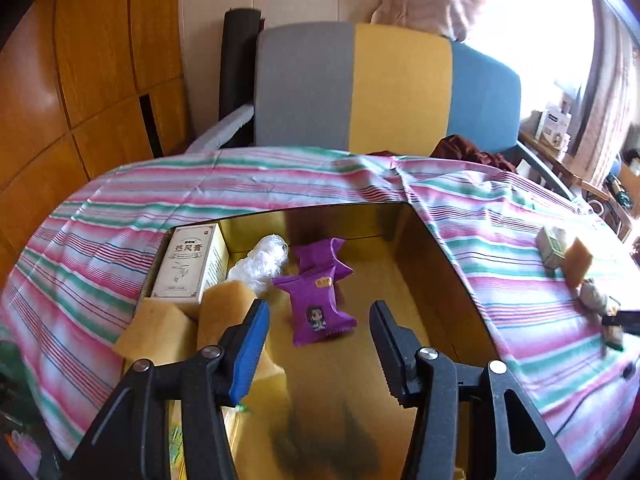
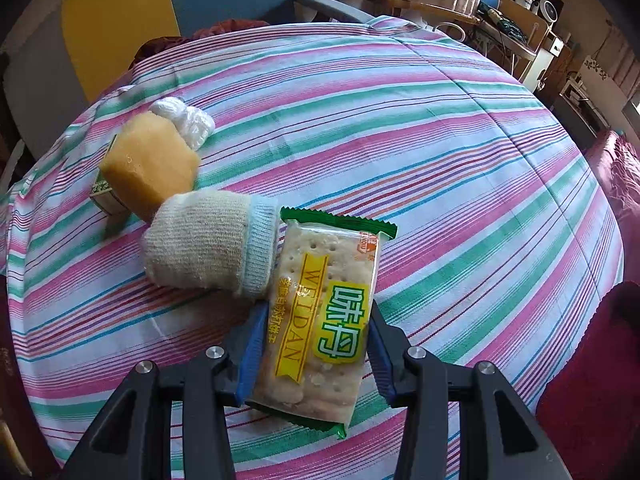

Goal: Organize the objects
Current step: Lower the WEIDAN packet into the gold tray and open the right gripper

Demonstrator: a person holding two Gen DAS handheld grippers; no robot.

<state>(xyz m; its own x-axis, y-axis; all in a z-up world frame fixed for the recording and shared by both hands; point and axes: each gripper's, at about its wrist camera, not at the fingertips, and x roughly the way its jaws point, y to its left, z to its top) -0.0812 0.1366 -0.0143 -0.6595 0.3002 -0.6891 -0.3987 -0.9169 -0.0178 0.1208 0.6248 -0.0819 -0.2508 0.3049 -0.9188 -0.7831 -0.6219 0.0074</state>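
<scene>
- L gripper (image 1: 318, 322): released, nothing between the pads. It hangs over the gold-lined box (image 1: 436, 280).
- Purple snack pack (image 1: 318, 312) lies on the box floor just ahead of the L fingertips, in line with the gap, not touched. A 2nd purple pack (image 1: 322, 254) is behind it and partly under it.
- Also in the box: white carton w/ print (image 1: 192, 264) at the left wall, a clear plastic wad (image 1: 262, 260) next to it, and two yellow sponge blocks (image 1: 160, 330) at the near-left corner. One block sits against the L gripper's blue pad.
- R gripper (image 2: 318, 320): clenched on the cracker pack (image 2: 320, 312), pads on its long edges. The pack's green top end points away from the cam.
- A knit sock (image 2: 208, 240) on the striped cloth (image 2: 440, 160) touches the pack's upper-left edge. Yellow sponge (image 2: 150, 164), small green box (image 2: 102, 192) and white plastic ball (image 2: 188, 118) sit behind the sock.
- L view only: box and contents, plus a chair beyond the counter.
- R view only: the cracker pack grip and the sock up close.
</scene>
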